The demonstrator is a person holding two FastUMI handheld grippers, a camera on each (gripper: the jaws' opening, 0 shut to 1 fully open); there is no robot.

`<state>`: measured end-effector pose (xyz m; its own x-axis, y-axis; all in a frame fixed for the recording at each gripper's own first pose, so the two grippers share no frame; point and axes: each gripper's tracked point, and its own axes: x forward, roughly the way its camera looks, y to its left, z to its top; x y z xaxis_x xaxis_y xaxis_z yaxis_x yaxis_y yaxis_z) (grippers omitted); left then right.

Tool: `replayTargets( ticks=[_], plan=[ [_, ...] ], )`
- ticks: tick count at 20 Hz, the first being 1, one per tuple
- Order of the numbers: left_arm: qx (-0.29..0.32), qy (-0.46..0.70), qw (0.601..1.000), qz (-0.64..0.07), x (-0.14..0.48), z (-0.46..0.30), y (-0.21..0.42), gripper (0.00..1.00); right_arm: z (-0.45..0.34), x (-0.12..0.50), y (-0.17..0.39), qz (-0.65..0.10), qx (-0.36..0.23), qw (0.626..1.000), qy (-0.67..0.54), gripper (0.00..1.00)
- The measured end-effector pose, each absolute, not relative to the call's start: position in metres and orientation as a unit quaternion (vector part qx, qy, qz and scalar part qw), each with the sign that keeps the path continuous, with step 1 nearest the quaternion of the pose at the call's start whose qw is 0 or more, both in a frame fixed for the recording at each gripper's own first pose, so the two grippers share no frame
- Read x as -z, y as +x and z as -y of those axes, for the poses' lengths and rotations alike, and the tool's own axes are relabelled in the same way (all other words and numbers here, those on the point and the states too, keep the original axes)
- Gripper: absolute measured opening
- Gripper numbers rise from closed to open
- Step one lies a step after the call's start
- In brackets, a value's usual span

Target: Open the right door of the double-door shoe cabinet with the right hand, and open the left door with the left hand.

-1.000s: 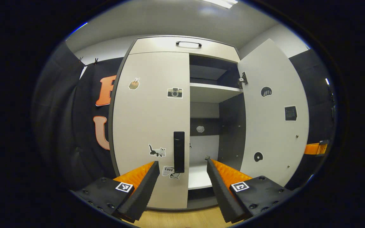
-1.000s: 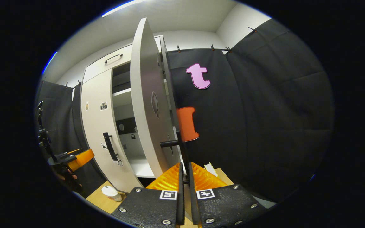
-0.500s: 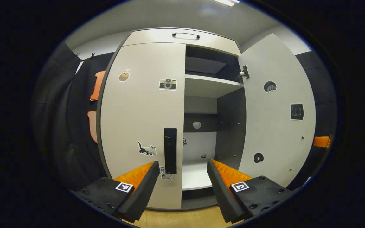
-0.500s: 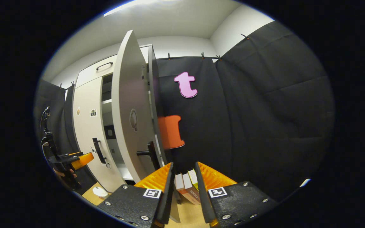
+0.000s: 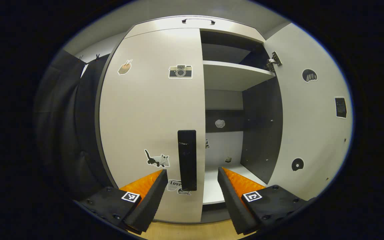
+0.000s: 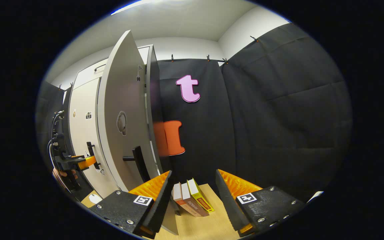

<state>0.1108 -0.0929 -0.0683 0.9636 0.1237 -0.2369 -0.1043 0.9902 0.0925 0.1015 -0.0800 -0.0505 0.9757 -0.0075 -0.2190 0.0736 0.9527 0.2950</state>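
Furthest left in the left gripper view, the cabinet's left door point(image 5: 152, 116) sits flush and closed, stickers across its face and its dark vertical handle point(image 5: 187, 160) near the inner edge. The left gripper point(image 5: 192, 190) points straight at that handle with its jaws wide apart, holding nothing; the handle stands between the two fingers but, as far as can be told, a little beyond their tips and not touching them. To the right of the handle the open half of the shoe cabinet shows a shelf point(image 5: 235, 75) and a dark inner side panel, and further right the right door point(image 5: 312, 116) is swung out wide. In the right gripper view that same right door point(image 6: 122, 126) stands edge-on at the left with its handle point(image 6: 138, 161) free, while the right gripper point(image 6: 192, 200) is off it, jaws apart and empty, above a wooden table point(image 6: 212, 226) with a few books point(image 6: 192, 200) leaning by the cloth wall. So the right door looks done, and the step in hand is the left door. The next move calls for easing the left gripper forward until the handle lies well between the fingers, closing on it firmly, then pulling along the door's arc to the left rather than straight back.
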Motion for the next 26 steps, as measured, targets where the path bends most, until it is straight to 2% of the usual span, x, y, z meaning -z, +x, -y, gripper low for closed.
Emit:
replayTargets(
  ticks=[4, 8, 11, 13, 14, 19, 26],
  plan=[
    [-0.070, 0.044, 0.988, -0.130, 0.079, 0.077, 0.131, 0.96, 0.087, 0.063, 0.102, -0.121, 0.032, 0.980, 0.153, 0.82],
    [-0.087, 0.035, 0.986, -0.139, 0.093, 0.071, 0.143, 0.96, 0.091, 0.070, 0.103, -0.131, 0.037, 0.981, 0.135, 0.83],
    [-0.096, 0.027, 0.983, -0.153, 0.104, 0.067, 0.144, 0.92, 0.092, 0.073, 0.103, -0.137, 0.039, 0.980, 0.137, 0.83],
    [-0.086, 0.016, 0.984, -0.154, 0.106, 0.070, 0.148, 0.82, 0.090, 0.073, 0.103, -0.136, 0.037, 0.980, 0.138, 0.83],
    [-0.075, 0.011, 0.985, -0.154, 0.107, 0.074, 0.149, 0.80, 0.090, 0.074, 0.103, -0.136, 0.036, 0.981, 0.137, 0.83],
    [-0.074, -0.006, 0.987, -0.143, 0.106, 0.085, 0.150, 0.44, 0.085, 0.081, 0.100, -0.141, 0.029, 0.982, 0.124, 0.83],
    [-0.087, -0.025, 0.987, -0.134, 0.106, 0.083, 0.146, 0.32, 0.085, 0.080, 0.096, -0.147, 0.020, 0.981, 0.128, 0.83]
  ],
)
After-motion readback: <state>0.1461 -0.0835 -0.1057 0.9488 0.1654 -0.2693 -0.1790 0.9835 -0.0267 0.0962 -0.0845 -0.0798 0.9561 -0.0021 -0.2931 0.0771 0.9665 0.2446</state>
